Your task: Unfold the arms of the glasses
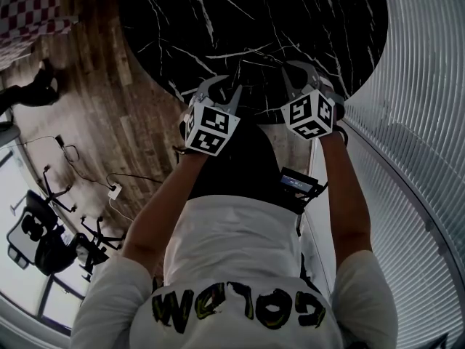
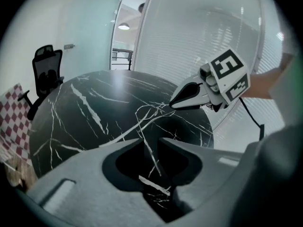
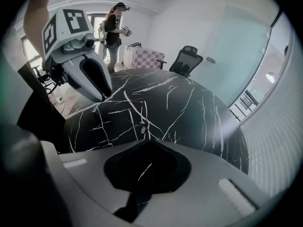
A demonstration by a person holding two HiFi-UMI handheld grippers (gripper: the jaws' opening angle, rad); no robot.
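Observation:
Thin wire glasses [image 1: 256, 62] lie on the black marble table [image 1: 218, 20] near its front edge, between my two grippers. In the left gripper view the glasses' wire frame [image 2: 147, 111] runs from the tip of my right gripper [image 2: 173, 105] toward my left gripper [image 2: 150, 140]. The left jaws stand apart and their pads press on nothing; a thin pale line crosses the gap, and I cannot tell whether it is an arm or a marble vein. My right gripper [image 3: 147, 140] has its tips together at the frame, with a small hinge-like piece [image 3: 142, 125] just beyond them.
The round table's near edge [image 1: 240, 118] is right below both grippers. An office chair [image 2: 47, 70] stands at the far side. A person [image 3: 113, 22] stands beside a checkered seat [image 3: 142, 58]. Cables [image 1: 112, 187] lie on the wooden floor; a ribbed glass wall [image 1: 421, 122] is on the right.

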